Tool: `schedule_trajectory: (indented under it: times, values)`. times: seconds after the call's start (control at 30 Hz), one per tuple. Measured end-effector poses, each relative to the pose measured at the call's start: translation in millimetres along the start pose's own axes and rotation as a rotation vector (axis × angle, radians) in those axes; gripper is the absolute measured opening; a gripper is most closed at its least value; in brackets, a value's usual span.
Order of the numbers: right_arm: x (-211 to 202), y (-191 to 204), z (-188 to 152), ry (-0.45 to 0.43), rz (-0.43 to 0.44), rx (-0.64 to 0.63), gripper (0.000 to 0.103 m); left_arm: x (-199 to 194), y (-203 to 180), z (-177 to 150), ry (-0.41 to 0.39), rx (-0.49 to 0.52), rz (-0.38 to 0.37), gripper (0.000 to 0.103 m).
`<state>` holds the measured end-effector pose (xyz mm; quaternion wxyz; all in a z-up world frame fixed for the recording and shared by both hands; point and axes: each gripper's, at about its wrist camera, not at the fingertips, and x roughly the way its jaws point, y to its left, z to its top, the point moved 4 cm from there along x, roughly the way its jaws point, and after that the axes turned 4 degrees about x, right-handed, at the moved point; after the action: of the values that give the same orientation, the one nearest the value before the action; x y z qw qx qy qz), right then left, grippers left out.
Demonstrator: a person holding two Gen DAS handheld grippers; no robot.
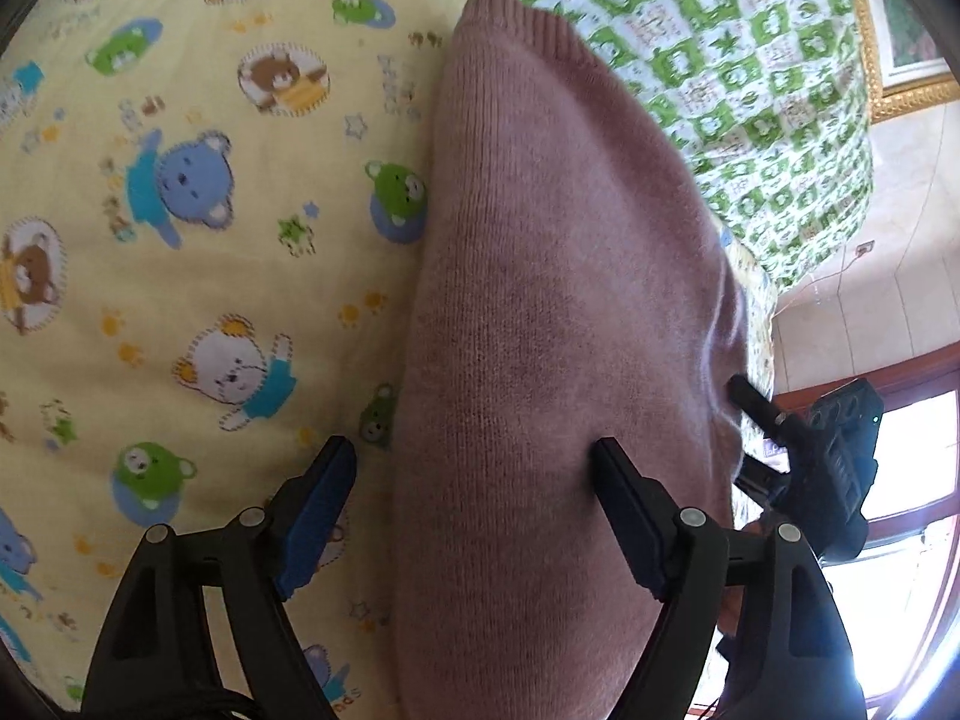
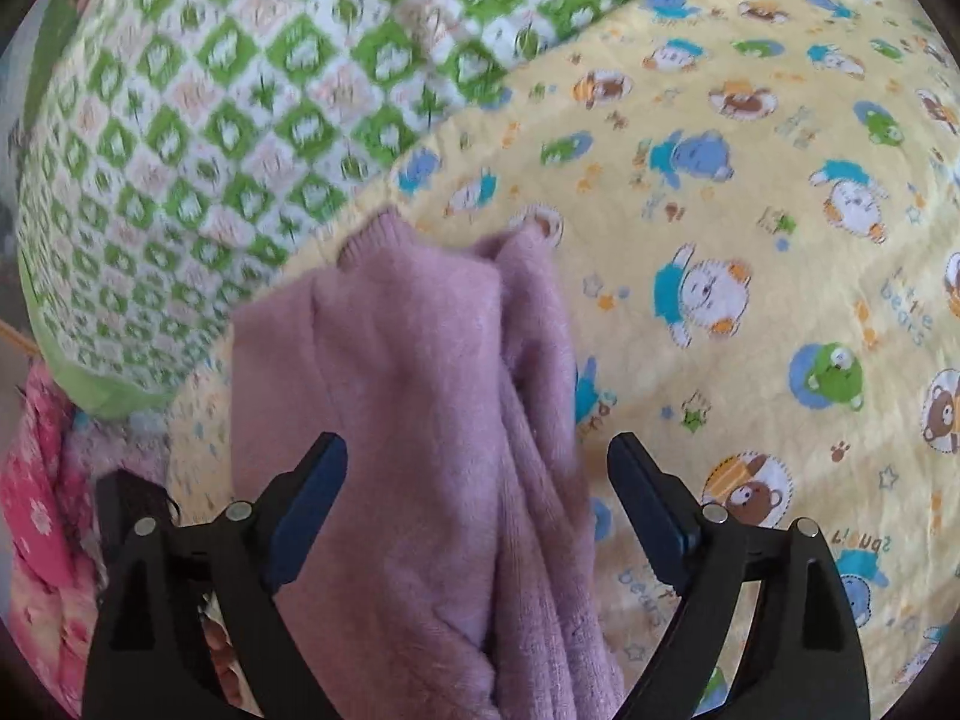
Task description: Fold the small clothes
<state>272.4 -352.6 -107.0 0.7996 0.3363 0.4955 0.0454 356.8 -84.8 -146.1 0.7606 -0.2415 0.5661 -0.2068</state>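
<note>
A pink knitted garment [image 1: 558,300] lies folded lengthwise on the yellow bear-print sheet [image 1: 210,240]. My left gripper [image 1: 474,462] is open just above its near left edge, one finger over the sheet, the other over the knit. In the right wrist view the same garment [image 2: 408,396] shows with layered folds on its right side. My right gripper [image 2: 477,456] is open, its fingers straddling the garment's near end. The right gripper also shows in the left wrist view [image 1: 804,450], at the garment's right edge.
A green-and-white checked quilt [image 1: 750,90] lies bunched beyond the garment; it also shows in the right wrist view [image 2: 240,120]. Pink floral clothes [image 2: 42,510] lie at the bed's left edge. A window and wall [image 1: 888,480] are to the right.
</note>
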Motion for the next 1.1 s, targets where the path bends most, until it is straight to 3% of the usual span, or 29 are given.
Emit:
schedule_trajectory:
  times: [0.07, 0.1, 0.13, 0.17, 0.27, 0.47, 0.7, 0.87, 1.1]
  values:
    - [12, 1, -8, 0.051, 0.004, -0.025, 0.085, 5, -2, 0, -0.004, 0.008, 0.018, 0.083]
    - [16, 1, -12, 0.067, 0.017, -0.036, 0.079, 7, -5, -1, -0.007, 0.017, 0.026, 0.082]
    - [18, 2, -15, 0.07, 0.03, -0.041, 0.058, 9, -8, -1, -0.006, 0.028, 0.034, 0.08]
    - [20, 1, -17, 0.09, 0.065, -0.022, 0.048, 9, -10, -1, -0.007, 0.037, 0.033, 0.062]
    - [14, -2, -19, 0.09, 0.131, 0.04, 0.033, 8, -20, -1, -0.013, 0.051, -0.004, 0.043]
    - [-20, 27, -28, 0.075, 0.267, 0.022, 0.029, -20, -34, -12, -0.068, 0.052, -0.077, 0.035]
    - [-40, 85, -54, 0.102, 0.383, -0.025, 0.029, -98, -28, -36, -0.166, 0.039, -0.08, 0.035]
    - [-24, 137, -89, 0.18, 0.464, -0.063, 0.029, -164, 15, -58, -0.216, -0.01, -0.046, 0.035]
    - [25, 187, -133, 0.301, 0.477, -0.121, 0.029, -212, 81, -79, -0.249, -0.079, 0.044, 0.035]
